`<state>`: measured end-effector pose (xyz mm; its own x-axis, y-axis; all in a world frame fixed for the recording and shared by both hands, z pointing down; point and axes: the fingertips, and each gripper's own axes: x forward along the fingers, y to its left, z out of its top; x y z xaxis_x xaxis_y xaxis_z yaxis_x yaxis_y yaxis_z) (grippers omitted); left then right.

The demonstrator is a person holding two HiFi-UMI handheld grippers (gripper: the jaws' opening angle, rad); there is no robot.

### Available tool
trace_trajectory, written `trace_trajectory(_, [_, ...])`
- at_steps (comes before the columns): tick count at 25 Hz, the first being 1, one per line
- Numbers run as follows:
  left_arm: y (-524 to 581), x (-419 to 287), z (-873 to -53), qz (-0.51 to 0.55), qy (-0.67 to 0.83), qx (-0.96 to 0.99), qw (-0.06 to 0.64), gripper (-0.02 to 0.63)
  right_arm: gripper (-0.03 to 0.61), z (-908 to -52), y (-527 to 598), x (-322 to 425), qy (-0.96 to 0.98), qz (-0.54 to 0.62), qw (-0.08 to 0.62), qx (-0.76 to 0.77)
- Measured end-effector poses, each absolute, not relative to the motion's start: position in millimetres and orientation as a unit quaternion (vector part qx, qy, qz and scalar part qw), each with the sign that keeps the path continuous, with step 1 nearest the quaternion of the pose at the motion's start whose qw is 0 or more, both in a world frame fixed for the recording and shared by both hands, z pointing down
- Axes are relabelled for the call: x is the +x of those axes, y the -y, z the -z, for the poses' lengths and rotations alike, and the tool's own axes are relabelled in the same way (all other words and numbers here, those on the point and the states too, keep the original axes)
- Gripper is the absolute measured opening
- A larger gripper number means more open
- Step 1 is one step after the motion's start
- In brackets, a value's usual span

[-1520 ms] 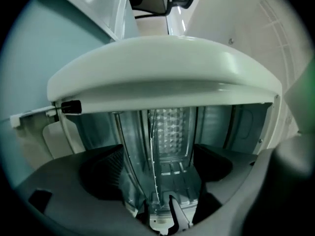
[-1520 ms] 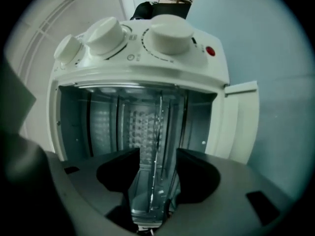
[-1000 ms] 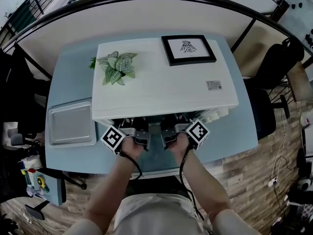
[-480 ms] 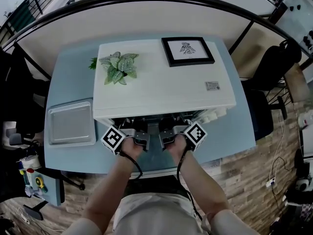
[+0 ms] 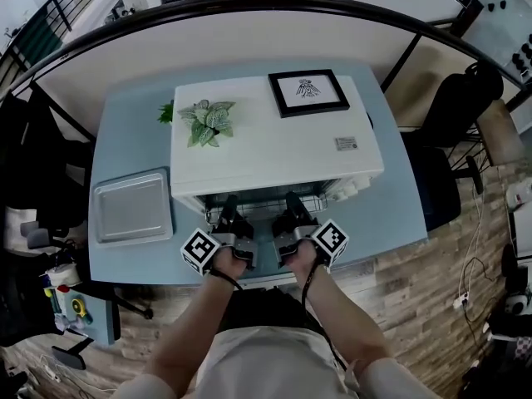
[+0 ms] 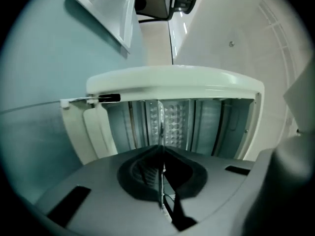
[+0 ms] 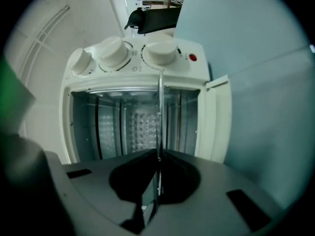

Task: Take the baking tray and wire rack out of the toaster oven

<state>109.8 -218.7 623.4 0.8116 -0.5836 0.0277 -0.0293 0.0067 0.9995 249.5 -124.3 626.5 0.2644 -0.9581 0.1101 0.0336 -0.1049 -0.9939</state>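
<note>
Left gripper (image 6: pixel 161 149): jaws closed flat on the thin front edge of the wire rack (image 5: pixel 263 196), left of its middle. Held level, judged so the rack slides straight out.
Right gripper (image 7: pixel 158 154): pinched tight on the same front edge, right of middle. Two grips set apart, probably to keep the rack from skewing and jamming.
Wire rack: apparently drawn partway out at the oven mouth, rear part inside the cavity, not yet free.
Door (image 7: pixel 216 122): folded down toward the table, leaving the way out open.
Toaster oven (image 5: pixel 274 152): white, set mid-table with its opening facing the person. Knobs (image 7: pixel 115 52) on the right end.
Baking tray (image 5: pixel 133 208): already out, lying flat on the table just left of the oven and apart from it. Likely put there to stay out of the rack's path.
On the oven top: leafy plant (image 5: pixel 206 121) at far left, framed picture (image 5: pixel 307 92) at far right, both well away from the opening.
Table (image 5: pixel 133 140): pale blue and smooth, with a bare stretch right of the oven where the rack could go.
Room: wood-pattern floor (image 5: pixel 432 306), black chair (image 5: pixel 457 106) at right, curved pale partition (image 5: pixel 249 32) beyond the table.
</note>
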Motion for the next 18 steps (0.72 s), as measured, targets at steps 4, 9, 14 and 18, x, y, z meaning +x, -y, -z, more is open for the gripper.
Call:
trace_trajectory(4, [195.0, 95.9, -622.4, 0.189, 0.230, 0.671, 0.679, 0.006, 0.011, -622.8, 101.1, 235.4, -0.391, 0.467, 0.534, -0.586])
trace_trajectory(9, [168.0, 81.0, -617.0, 0.171, 0.225, 0.673, 0.684, 0.006, 0.011, -617.3, 73.8, 219.6, -0.378, 0.476, 0.536, -0.586])
trace_trajectory(14, [143.9, 66.8, -608.1, 0.153, 0.218, 0.676, 0.687, 0.006, 0.009, -610.4, 48.2, 204.1, -0.367, 0.480, 0.535, -0.591])
trace_trajectory(18, [127.8, 57.3, -599.0, 0.140, 0.207, 0.682, 0.687, 0.006, 0.006, -601.1, 29.8, 193.1, -0.366, 0.485, 0.528, -0.593])
